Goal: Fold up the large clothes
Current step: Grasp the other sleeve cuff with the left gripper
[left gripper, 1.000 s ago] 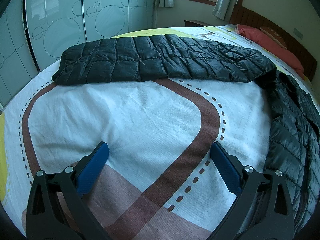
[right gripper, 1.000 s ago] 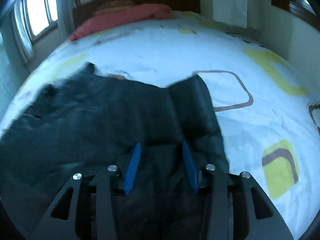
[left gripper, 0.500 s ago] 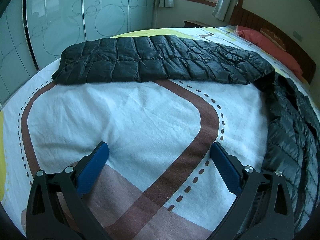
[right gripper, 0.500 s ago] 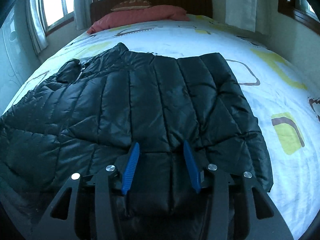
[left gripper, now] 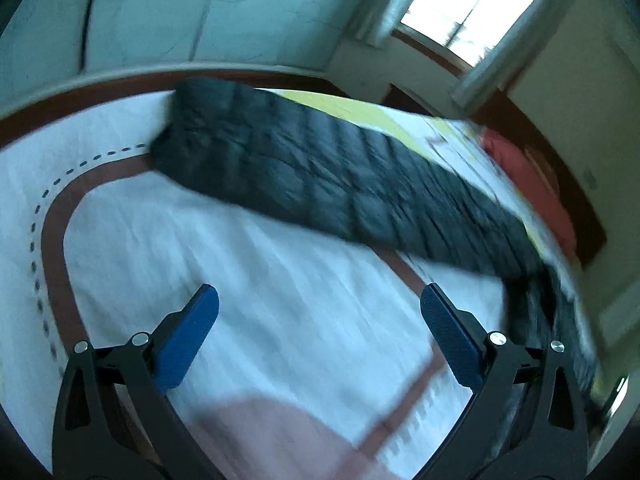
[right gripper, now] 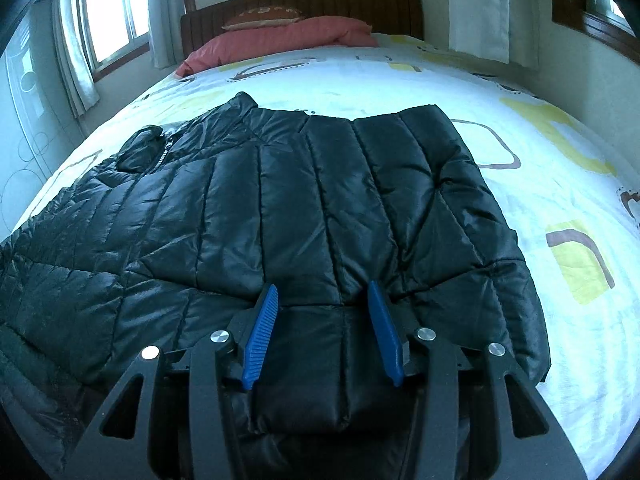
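Right tongs (right gripper: 323, 324) are clamping a jacket (right gripper: 280, 208) fold lying on the bed (right gripper: 540, 160); left tongs (left gripper: 318, 330) are gaping wide above the sheet, gripping nothing.

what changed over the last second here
The left tool swung and tilted, so its view of the far sleeve is now blurred; it stays wide open and empty. The right tool stays over the black jacket, which settled flat on the bed.
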A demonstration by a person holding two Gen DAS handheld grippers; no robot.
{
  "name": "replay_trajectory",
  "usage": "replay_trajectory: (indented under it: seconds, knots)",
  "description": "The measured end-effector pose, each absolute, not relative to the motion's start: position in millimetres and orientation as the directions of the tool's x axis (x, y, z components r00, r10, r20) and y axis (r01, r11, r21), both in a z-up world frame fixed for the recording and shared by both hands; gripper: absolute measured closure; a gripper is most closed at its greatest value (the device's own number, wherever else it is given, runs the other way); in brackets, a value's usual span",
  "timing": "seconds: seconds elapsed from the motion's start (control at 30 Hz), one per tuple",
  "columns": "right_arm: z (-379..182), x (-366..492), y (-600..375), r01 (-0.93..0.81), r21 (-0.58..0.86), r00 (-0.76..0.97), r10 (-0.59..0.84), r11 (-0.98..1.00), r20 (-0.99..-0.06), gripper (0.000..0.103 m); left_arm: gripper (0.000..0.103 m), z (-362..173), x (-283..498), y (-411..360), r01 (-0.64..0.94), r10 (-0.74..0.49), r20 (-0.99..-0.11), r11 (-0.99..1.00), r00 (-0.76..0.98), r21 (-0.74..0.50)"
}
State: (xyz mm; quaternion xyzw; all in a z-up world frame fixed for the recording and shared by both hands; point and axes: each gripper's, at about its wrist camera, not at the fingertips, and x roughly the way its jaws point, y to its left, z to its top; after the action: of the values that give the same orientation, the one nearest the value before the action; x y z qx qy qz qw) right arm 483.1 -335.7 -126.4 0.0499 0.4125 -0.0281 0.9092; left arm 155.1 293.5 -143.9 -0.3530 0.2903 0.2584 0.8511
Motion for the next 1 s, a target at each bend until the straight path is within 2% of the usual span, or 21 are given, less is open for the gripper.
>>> replay_trajectory:
  seconds: [0.07,0.17,0.33,0.4,0.47,0.5,0.57,0.7,0.83,1.0]
  knots:
    - [-126,482,-336,0.092,0.065,0.660,-0.012,0.994,-0.751,0.055,0.002,-147,158,316,-0.633,0.222,-0.640,0.564,0.735,-0.531]
    - [-126,483,-336,0.091,0.067,0.660,-0.010,0.994,-0.751,0.055,0.002,-148,167,338,-0.621,0.241,-0.597,0.520,0.765,-0.586]
    - [-126,483,-336,0.091,0.068,0.661,-0.010,0.994,-0.750,0.055,0.002,-147,185,363,-0.635,0.284,-0.576,0.472,0.766,-0.612]
    - [-126,482,-336,0.091,0.068,0.662,-0.010,0.994,-0.750,0.055,0.009,-145,190,363,-0.660,0.314,-0.585,0.439,0.748,-0.609]
    - [-125,483,-336,0.092,0.066,0.663,-0.012,0.994,-0.748,0.055,0.040,-143,191,360,-0.697,0.345,-0.607,0.413,0.716,-0.586]
    - [-125,483,-336,0.092,0.065,0.663,-0.012,0.994,-0.748,0.055,0.047,-142,192,358,-0.711,0.359,-0.616,0.406,0.701,-0.574]
    - [-125,483,-336,0.092,0.065,0.663,-0.012,0.994,-0.749,0.055,0.087,-141,197,359,-0.708,0.366,-0.608,0.417,0.704,-0.570]
    - [-125,483,-336,0.092,0.067,0.664,-0.011,0.994,-0.748,0.055,0.092,-129,210,354,-0.699,0.365,-0.599,0.441,0.713,-0.563]
    - [-125,483,-336,0.092,0.066,0.665,-0.012,0.994,-0.747,0.055,0.093,-97,240,324,-0.638,0.361,-0.537,0.559,0.762,-0.529]
    - [-125,483,-337,0.093,0.071,0.666,-0.009,0.993,-0.746,0.055,0.093,-55,306,238,-0.476,0.229,-0.482,0.734,0.845,-0.485]
